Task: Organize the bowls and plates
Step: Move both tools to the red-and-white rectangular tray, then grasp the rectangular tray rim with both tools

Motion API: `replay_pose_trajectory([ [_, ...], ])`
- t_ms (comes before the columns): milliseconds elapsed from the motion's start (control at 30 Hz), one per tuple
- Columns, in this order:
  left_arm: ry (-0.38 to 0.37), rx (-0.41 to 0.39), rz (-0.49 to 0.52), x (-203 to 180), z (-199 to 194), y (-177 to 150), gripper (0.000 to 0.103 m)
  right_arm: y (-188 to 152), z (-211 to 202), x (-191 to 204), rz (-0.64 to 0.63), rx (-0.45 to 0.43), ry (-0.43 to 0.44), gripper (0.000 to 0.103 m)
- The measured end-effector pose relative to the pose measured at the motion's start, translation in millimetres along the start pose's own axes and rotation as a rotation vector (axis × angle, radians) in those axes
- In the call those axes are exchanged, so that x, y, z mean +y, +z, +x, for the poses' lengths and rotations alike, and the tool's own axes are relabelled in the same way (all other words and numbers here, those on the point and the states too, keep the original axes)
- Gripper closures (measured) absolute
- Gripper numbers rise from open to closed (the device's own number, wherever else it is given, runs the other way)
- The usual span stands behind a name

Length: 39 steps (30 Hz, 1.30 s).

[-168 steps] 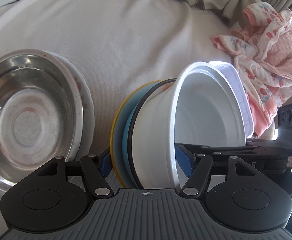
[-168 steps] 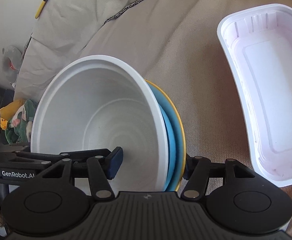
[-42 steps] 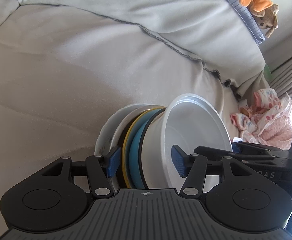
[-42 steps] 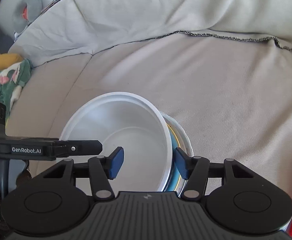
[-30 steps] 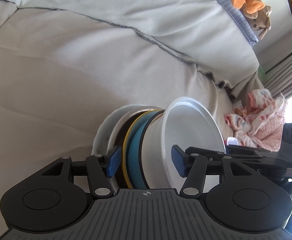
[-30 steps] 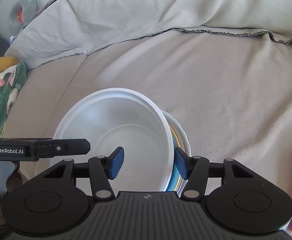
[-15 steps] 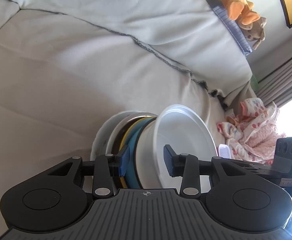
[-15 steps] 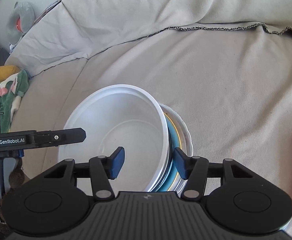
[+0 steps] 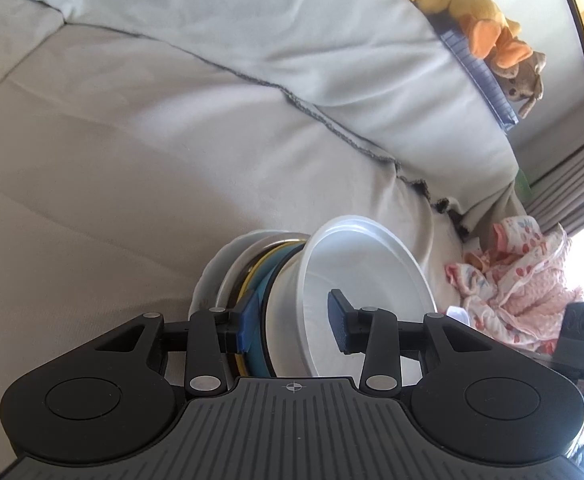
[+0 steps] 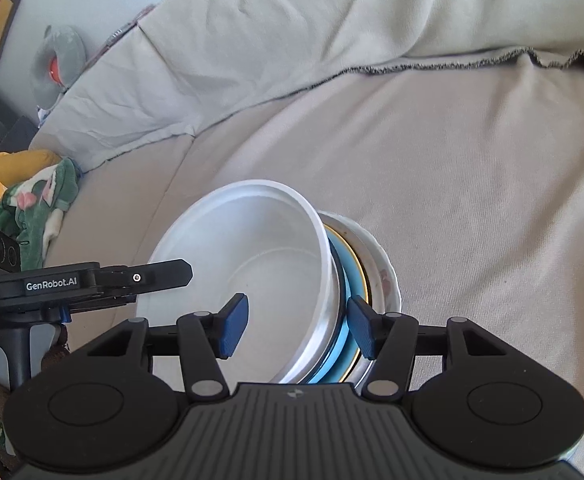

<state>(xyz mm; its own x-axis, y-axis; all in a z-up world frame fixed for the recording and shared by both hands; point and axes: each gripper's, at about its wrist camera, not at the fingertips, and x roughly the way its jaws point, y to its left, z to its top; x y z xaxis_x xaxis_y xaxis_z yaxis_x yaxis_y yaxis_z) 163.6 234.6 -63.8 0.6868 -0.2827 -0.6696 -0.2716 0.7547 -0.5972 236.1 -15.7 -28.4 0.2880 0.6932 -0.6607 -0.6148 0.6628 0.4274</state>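
Observation:
A white plastic bowl (image 9: 367,272) sits on top of a blue plate (image 9: 266,280) and a yellow-rimmed plate. These rest in a steel bowl (image 9: 238,266) on a white floral plate (image 9: 212,276). My left gripper (image 9: 293,330) is shut on the stack's near edge, one pad inside the white bowl, one under the blue plate. My right gripper (image 10: 297,326) grips the opposite edge of the white bowl (image 10: 252,248) and blue plate (image 10: 349,276), shut on them. The floral plate (image 10: 383,272) lies outermost on the sofa.
The stack rests on a grey sofa seat (image 9: 92,168) with a light throw (image 9: 272,20) behind. Pink baby clothes (image 9: 519,280) lie at the right. Plush toys (image 9: 479,12) sit on the backrest, and more toys (image 10: 28,192) lie at the sofa's left end.
The stack I carried has come down onto the steel bowl and floral plate. Over the last half second the left jaws closed tighter on the stack; both views tilted up.

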Motion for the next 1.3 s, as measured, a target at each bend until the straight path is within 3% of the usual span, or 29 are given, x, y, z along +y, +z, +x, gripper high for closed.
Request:
replay_pose_trajectory([
  [267,0.057,-0.253,-0.049,-34.3,-41.7,-27.3,0.063,-25.9,-61.4,-1.6,-0.128,-0.186,-0.064,0.046],
  [433,0.055,-0.350,0.080,-103.1,-41.5,-43.1,0.063,-52.7,-89.7,-24.4,-0.138,-0.289,-0.109,0.044],
  [567,-0.011,-0.246,0.187,-168.6,-3.5,-55.4,0.063,-71.3,-116.5,-66.0,-0.074,-0.429,-0.138,0.042],
  [633,-0.028,-0.165,0.225,-200.5,27.8,-70.2,0.063,-81.4,-133.8,-96.9,-0.019,-0.501,-0.178,0.035],
  [833,-0.069,0.073,0.354,-245.7,124.3,-132.0,0.064,-108.6,-164.2,-195.9,0.157,-0.492,-0.414,0.034],
  [933,-0.081,0.195,0.333,-251.5,163.5,-144.4,0.065,-121.8,-166.3,-230.2,0.244,-0.516,-0.473,0.034],
  [1033,-0.067,0.184,0.286,-253.3,181.9,-146.3,0.065,-124.7,-158.5,-253.4,0.294,-0.519,-0.462,0.036],
  [1100,-0.017,0.154,0.289,-259.2,191.6,-144.0,0.065,-122.1,-149.0,-262.9,0.286,-0.509,-0.459,0.040],
  [1167,0.029,0.151,0.281,-260.4,201.6,-141.3,0.065,-113.6,-133.8,-268.5,0.268,-0.479,-0.462,0.045],
  [1300,0.033,0.184,0.263,-258.3,221.8,-134.7,0.066,-99.1,-108.3,-279.4,0.291,-0.395,-0.426,0.062],
])
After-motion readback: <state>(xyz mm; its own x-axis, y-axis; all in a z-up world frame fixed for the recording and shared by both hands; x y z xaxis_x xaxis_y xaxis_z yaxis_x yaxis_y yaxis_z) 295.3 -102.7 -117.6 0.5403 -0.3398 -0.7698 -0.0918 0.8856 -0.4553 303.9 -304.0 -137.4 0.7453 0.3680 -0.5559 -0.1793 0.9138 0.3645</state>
